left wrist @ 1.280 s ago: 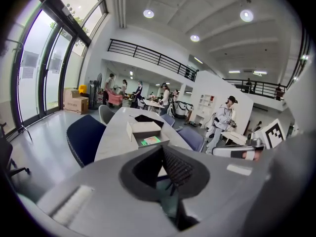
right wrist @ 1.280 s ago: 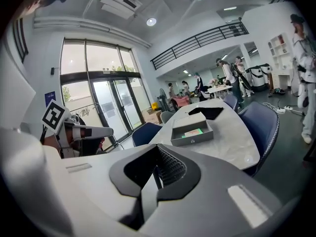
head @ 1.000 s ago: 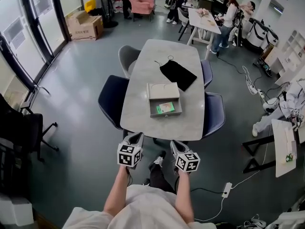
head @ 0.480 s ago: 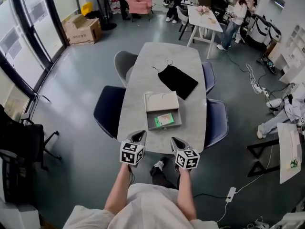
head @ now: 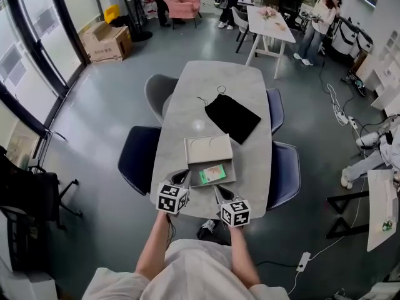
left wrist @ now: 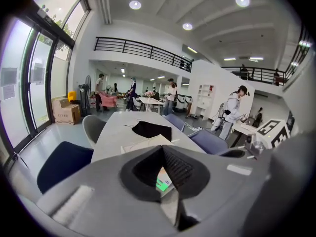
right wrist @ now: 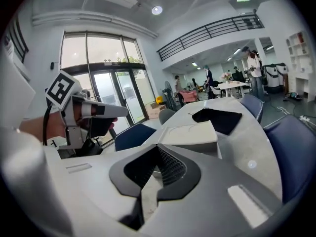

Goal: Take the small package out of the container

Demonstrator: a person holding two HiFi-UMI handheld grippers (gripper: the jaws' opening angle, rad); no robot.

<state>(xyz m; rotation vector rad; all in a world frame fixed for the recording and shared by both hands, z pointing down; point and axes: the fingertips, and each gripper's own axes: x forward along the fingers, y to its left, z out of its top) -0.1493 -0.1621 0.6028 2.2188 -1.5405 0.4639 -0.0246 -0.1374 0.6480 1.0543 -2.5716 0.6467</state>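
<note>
A shallow grey container [head: 209, 149] lies on the grey table [head: 187, 105], its drawer part pulled toward me. In the drawer lies the small green package [head: 212, 173], which also shows as a green patch [left wrist: 162, 181] behind the left jaws. My left gripper [head: 182, 178] hovers over the table's near edge, just left of the drawer, shut and empty. My right gripper [head: 220, 191] is at the drawer's near right corner, jaws together, holding nothing. The right gripper view shows the container [right wrist: 190, 132] just ahead of the jaws.
A black pouch [head: 232, 117] with a cord lies beyond the container. Dark blue chairs [head: 139, 158] [head: 284, 167] flank the table, and a grey chair [head: 159, 91] stands at the far left. Several people stand by white tables at the back right.
I have stepped up to the table. Both grippers moved forward from over the floor to the table's near edge, close to the drawer. Both stayed shut.
</note>
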